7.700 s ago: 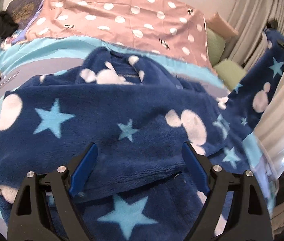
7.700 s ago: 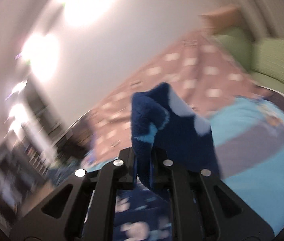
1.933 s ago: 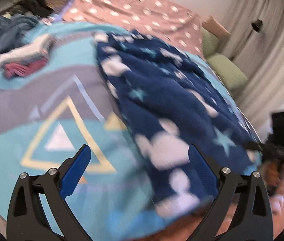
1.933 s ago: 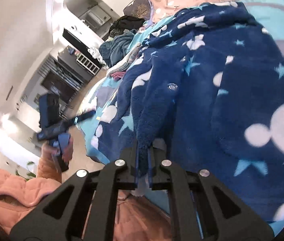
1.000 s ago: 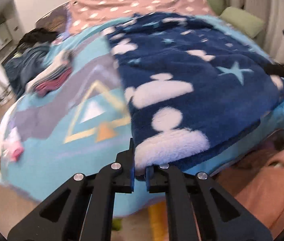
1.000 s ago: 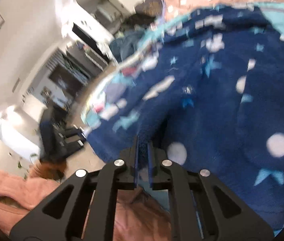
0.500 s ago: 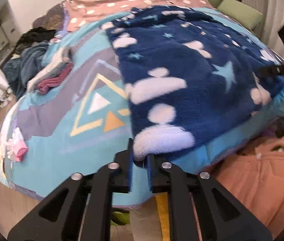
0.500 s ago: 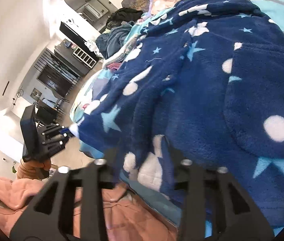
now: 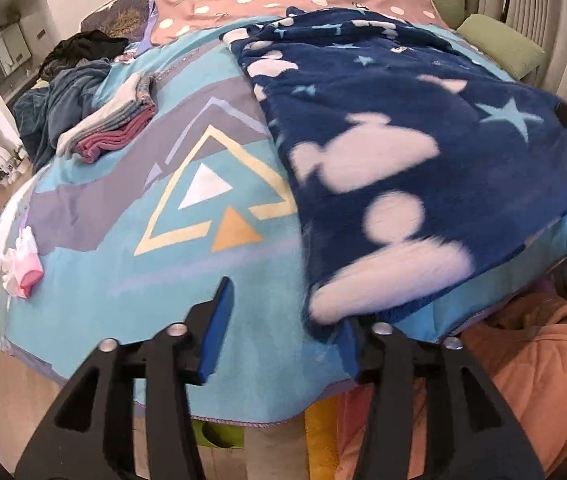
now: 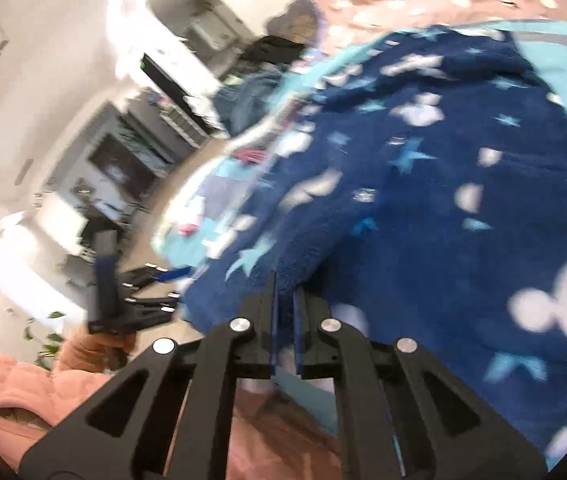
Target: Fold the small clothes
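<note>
A dark blue fleece garment [image 9: 395,128] with white spots and pale blue stars lies spread over the right half of the bed. My left gripper [image 9: 283,332] is open at the bed's near edge, its right finger touching the garment's near corner. In the right wrist view my right gripper [image 10: 285,300] is shut on a fold of the same garment [image 10: 463,184] at its near edge. The left gripper also shows small in the right wrist view [image 10: 151,276].
The bed has a turquoise cover [image 9: 131,264] with triangle shapes. A folded stack of clothes [image 9: 115,124] and a dark heap [image 9: 71,80] lie at the back left. Small pink socks [image 9: 23,264] lie at the left edge. Green cushions [image 9: 499,44] are at the back right.
My left gripper has opened and let go of the garment's near corner. My right gripper, slightly apart half a second ago, is shut on the garment's edge.
</note>
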Motion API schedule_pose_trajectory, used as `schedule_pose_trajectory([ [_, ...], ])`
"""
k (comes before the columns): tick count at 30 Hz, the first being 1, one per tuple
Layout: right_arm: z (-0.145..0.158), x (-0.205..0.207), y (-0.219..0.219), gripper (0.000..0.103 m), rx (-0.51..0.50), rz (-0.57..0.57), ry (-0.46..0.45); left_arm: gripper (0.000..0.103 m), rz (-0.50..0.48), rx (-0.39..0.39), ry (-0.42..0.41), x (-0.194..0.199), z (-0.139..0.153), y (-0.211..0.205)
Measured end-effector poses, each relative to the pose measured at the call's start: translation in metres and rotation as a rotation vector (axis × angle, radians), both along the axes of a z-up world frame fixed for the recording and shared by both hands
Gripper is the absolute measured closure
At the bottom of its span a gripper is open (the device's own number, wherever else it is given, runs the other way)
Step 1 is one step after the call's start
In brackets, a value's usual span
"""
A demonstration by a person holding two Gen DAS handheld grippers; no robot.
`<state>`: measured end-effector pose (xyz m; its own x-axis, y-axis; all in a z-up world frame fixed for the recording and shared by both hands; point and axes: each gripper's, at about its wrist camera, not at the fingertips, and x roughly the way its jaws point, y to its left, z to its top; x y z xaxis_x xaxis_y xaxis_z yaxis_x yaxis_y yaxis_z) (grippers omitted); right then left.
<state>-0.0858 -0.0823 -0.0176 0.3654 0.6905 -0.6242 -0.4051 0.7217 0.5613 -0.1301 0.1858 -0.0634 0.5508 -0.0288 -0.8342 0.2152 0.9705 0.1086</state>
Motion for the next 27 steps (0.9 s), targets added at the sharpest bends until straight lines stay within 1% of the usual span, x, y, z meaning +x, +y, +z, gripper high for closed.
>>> schedule_pose_trajectory([
  [2, -0.024, 0.003, 0.009, 0.095, -0.052, 0.010, 0.081, 0.050, -0.014, 0.020, -0.001, 0.001, -0.001, -0.004],
  [3, -0.032, 0.003, 0.013, 0.092, -0.059, 0.013, 0.104, 0.050, -0.022, 0.041, 0.002, 0.002, -0.003, -0.006],
  [4, -0.034, 0.002, 0.013, 0.092, -0.057, 0.010, 0.104, 0.050, -0.024, 0.045, 0.005, 0.002, -0.003, -0.007],
  [5, -0.032, -0.001, 0.009, 0.092, -0.043, 0.003, 0.092, 0.050, -0.024, 0.044, 0.010, 0.001, -0.003, -0.006],
  [6, -0.027, -0.001, 0.004, 0.084, -0.029, -0.007, 0.080, 0.050, -0.023, 0.040, 0.013, 0.000, -0.001, -0.004],
  [7, -0.021, -0.004, -0.003, 0.074, -0.022, -0.031, 0.055, 0.050, -0.021, 0.036, 0.014, -0.002, 0.000, -0.002],
  [8, -0.013, -0.008, -0.016, 0.069, -0.026, -0.072, 0.019, 0.050, -0.021, 0.034, 0.015, -0.003, 0.003, 0.000],
  [9, -0.005, -0.013, -0.032, 0.067, -0.041, -0.123, -0.009, 0.050, -0.024, 0.028, 0.016, -0.006, 0.007, 0.002],
  [10, -0.001, -0.016, -0.041, 0.067, -0.049, -0.155, -0.019, 0.050, -0.031, 0.015, 0.018, -0.009, 0.011, 0.003],
  [12, 0.008, -0.025, -0.073, 0.066, -0.078, -0.263, -0.039, 0.050, -0.067, -0.049, 0.000, -0.016, 0.029, 0.005],
  [14, 0.010, -0.036, -0.102, 0.066, -0.120, -0.369, -0.044, 0.050, -0.126, -0.122, -0.071, -0.025, 0.054, 0.002],
  [15, 0.008, -0.043, -0.113, 0.066, -0.136, -0.413, -0.040, 0.050, -0.168, -0.168, -0.128, -0.030, 0.071, -0.001],
  [16, 0.005, -0.046, -0.124, 0.066, -0.149, -0.450, -0.032, 0.050, -0.201, -0.197, -0.171, -0.033, 0.083, -0.005],
  [18, -0.002, -0.055, -0.141, 0.066, -0.158, -0.515, -0.007, 0.049, -0.265, -0.232, -0.257, -0.029, 0.102, -0.018],
  [19, -0.007, -0.059, -0.149, 0.066, -0.147, -0.536, 0.009, 0.049, -0.290, -0.243, -0.274, -0.023, 0.104, -0.026],
  [20, -0.012, -0.060, -0.156, 0.066, -0.138, -0.545, 0.020, 0.049, -0.311, -0.253, -0.276, -0.015, 0.103, -0.036],
  [22, -0.019, -0.065, -0.161, 0.066, -0.122, -0.552, 0.032, 0.049, -0.358, -0.283, -0.215, 0.010, 0.091, -0.066],
  [23, -0.020, -0.066, -0.154, 0.066, -0.124, -0.545, 0.031, 0.049, -0.386, -0.293, -0.185, 0.020, 0.084, -0.081],
  [25, -0.023, -0.076, -0.144, 0.063, -0.149, -0.505, 0.018, 0.049, -0.474, -0.288, -0.124, 0.033, 0.069, -0.120],
  [27, -0.025, -0.083, -0.137, 0.058, -0.193, -0.469, 0.003, 0.049, -0.597, -0.253, -0.095, 0.034, 0.058, -0.164],
])
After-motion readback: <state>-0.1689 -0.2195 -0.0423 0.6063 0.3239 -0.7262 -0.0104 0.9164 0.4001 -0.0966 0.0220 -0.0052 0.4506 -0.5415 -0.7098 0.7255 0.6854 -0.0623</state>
